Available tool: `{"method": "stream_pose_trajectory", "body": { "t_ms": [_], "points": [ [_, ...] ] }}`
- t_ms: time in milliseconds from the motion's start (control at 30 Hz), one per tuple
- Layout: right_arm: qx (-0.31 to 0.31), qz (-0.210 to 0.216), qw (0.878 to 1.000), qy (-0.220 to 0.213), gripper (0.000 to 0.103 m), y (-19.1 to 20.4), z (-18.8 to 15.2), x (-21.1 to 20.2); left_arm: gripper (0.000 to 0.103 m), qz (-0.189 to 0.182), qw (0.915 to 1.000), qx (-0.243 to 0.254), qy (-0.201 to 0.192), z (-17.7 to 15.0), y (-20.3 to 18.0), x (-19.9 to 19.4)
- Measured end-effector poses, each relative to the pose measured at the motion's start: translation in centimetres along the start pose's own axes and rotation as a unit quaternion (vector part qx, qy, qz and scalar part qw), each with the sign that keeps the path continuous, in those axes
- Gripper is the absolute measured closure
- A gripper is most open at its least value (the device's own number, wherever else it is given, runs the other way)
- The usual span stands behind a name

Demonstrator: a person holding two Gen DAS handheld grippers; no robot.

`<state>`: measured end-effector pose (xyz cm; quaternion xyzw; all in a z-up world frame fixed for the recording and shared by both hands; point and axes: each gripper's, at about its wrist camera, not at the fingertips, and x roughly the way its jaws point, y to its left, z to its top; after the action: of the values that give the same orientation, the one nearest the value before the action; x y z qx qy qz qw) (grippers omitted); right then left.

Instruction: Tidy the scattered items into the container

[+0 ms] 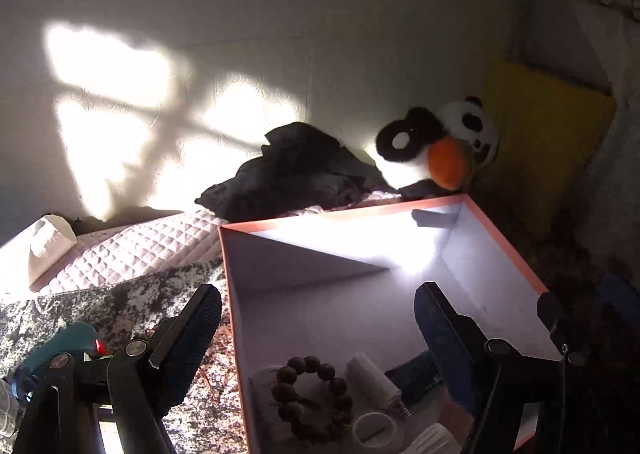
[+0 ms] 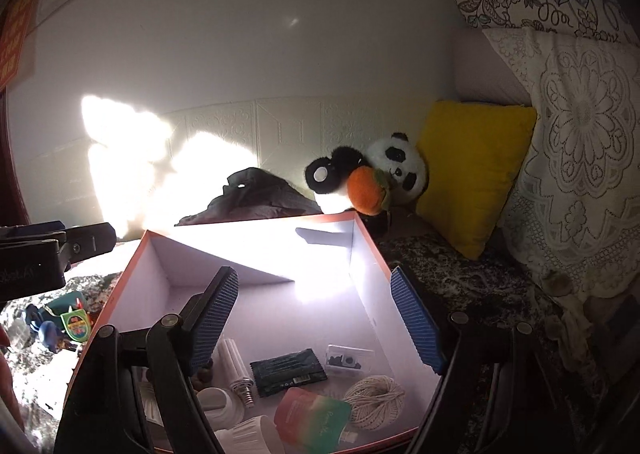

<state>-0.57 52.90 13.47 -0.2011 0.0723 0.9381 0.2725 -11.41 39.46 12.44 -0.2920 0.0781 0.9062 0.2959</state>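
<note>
An orange-rimmed white box [image 1: 352, 213] [image 2: 132, 258] stands on a patterned cloth. Inside lie a wooden bead bracelet [image 1: 312, 398], a light bulb [image 2: 236, 366], a dark sachet [image 2: 288, 370], a small clear case [image 2: 348, 360], a ball of twine [image 2: 374, 400] and a pink-green pouch [image 2: 312, 418]. My left gripper [image 1: 320, 330] is open and empty, straddling the box's left wall. My right gripper [image 2: 316, 318] is open and empty above the box. A teal item [image 1: 60, 346] and small toys [image 2: 60, 322] lie left of the box.
A panda plush with an orange fruit [image 2: 372, 177], a dark garment [image 2: 252, 197] and a yellow cushion [image 2: 476, 169] sit behind the box against the wall. Lace-covered pillows [image 2: 580, 153] are at the right. A tissue pack [image 1: 44, 246] lies far left.
</note>
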Motion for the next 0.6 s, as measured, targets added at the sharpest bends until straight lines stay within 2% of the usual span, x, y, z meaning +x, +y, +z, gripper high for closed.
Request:
{"method": "stream_pose_trajectory", "body": {
  "t_ms": [167, 267, 433, 600],
  "points": [
    [0.000, 0.009, 1.000, -0.028, 0.019, 1.4, 1.0, -2.6, 0.020, 0.022, 0.9996, 0.007, -0.013, -0.6, 1.6, -3.0],
    [-0.008, 0.026, 0.999, -0.046, 0.017, 3.4, 1.3, -4.6, 0.020, 0.038, 0.9991, -0.011, -0.017, -1.7, 4.3, -5.5],
    [-0.047, 0.073, 0.994, -0.072, 0.013, 8.8, 1.2, -8.3, 0.019, 0.077, 0.9959, -0.045, -0.014, -4.8, 9.6, -9.5],
    [-0.086, 0.131, 0.985, -0.079, 0.011, 15.3, -0.7, -12.0, 0.019, 0.121, 0.9889, -0.086, -0.004, -8.9, 16.0, -13.3]
  ]
}}
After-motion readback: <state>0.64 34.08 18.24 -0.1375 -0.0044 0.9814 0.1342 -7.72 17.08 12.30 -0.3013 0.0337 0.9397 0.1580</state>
